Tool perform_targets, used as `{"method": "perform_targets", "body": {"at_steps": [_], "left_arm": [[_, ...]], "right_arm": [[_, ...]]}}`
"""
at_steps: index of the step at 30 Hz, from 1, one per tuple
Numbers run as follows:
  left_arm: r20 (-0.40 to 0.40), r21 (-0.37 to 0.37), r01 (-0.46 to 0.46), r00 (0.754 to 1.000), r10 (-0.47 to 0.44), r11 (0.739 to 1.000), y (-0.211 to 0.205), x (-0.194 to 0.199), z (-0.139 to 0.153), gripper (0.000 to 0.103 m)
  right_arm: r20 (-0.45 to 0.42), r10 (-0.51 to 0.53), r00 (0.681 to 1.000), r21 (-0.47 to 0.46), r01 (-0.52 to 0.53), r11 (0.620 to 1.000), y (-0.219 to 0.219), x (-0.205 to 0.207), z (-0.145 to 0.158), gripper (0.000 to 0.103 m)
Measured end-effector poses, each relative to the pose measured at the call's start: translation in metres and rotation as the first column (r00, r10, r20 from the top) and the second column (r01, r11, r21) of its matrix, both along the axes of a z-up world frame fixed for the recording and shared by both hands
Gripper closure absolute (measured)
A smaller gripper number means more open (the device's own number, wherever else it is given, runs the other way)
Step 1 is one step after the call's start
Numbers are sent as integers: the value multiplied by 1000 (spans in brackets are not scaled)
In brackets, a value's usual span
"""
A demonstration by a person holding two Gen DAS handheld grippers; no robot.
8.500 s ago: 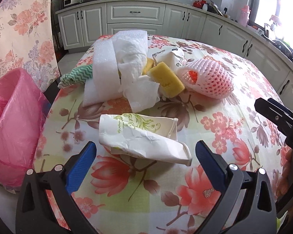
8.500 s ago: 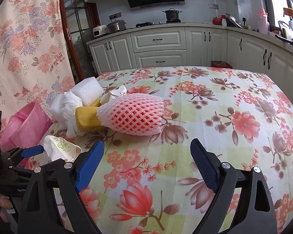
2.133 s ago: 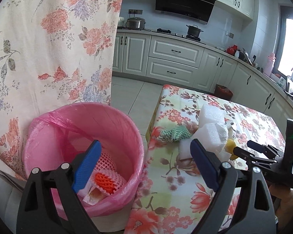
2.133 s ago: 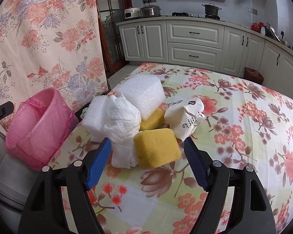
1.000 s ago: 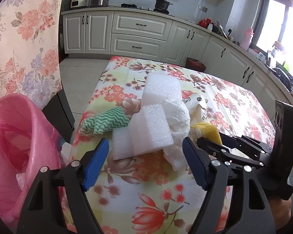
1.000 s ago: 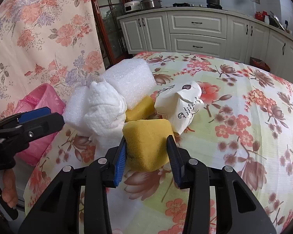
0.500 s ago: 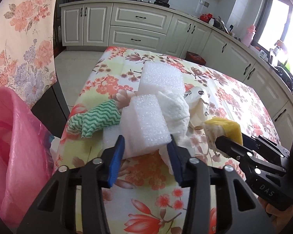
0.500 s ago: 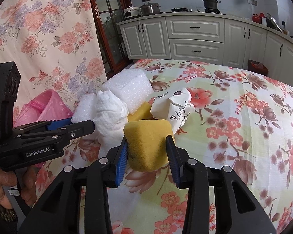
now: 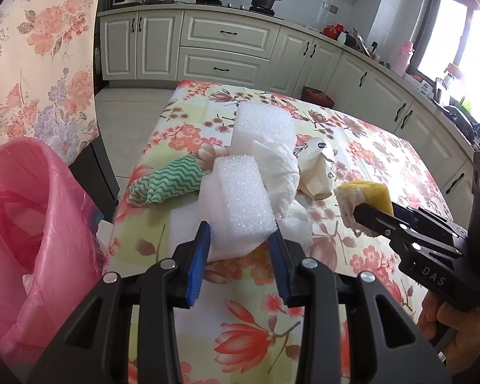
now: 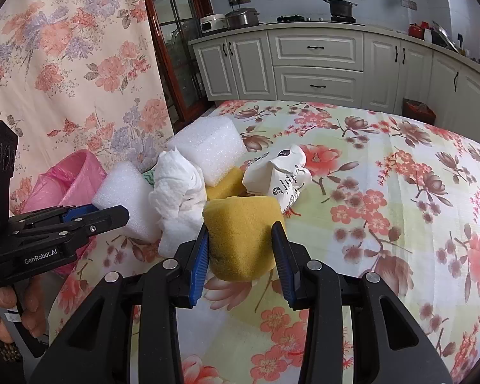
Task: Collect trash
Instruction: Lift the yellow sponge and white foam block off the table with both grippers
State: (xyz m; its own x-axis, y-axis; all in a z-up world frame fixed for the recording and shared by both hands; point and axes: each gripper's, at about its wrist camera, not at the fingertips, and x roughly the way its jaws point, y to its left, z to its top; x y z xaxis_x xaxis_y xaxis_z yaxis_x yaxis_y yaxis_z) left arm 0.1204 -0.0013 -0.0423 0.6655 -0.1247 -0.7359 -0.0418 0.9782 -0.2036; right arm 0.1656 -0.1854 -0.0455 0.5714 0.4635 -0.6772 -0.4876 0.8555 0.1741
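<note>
My left gripper (image 9: 240, 243) is shut on a white foam block (image 9: 240, 201) at the near left of the trash pile. My right gripper (image 10: 241, 243) is shut on a yellow sponge (image 10: 243, 233), held just above the floral tablecloth (image 10: 400, 224); that sponge (image 9: 364, 195) also shows at the right of the left wrist view. Still in the pile are a crumpled white paper towel (image 10: 179, 192), a bigger white foam block (image 10: 208, 150), a second yellow sponge (image 10: 224, 187), a crumpled printed paper bag (image 10: 281, 176) and a green zigzag cloth (image 9: 166, 185). A pink-lined trash bin (image 9: 25, 224) stands left of the table.
A floral curtain (image 10: 64, 64) hangs behind the bin. White kitchen cabinets (image 10: 320, 64) and a counter with pots run along the back. A dark chair back (image 9: 96, 172) stands between bin and table. A hand (image 10: 0, 307) holds the left gripper's handle.
The left gripper came back from over the pink bin to the pile and closed on the white foam block. The right gripper closed on the yellow sponge and lifted it slightly.
</note>
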Motion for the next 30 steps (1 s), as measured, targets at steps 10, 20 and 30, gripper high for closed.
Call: {"method": "perform_targets", "body": {"at_steps": [10,20,30], "left_arm": [[44,0,3,999,-3,1000,2,-17,19,67],[73,0,-12,997,12,1000,12,-30,32,67],[115,-5,-23,993,23,1000,22,-45,50,67]], "right_arm": [[18,-11,1000,0,11,1000,-4,-6,8,66],[43,-14,999,-1,14,1000,-5,-12,20,66],[70,-15,997,-3,15,1000,-1,-19,32,66]]}}
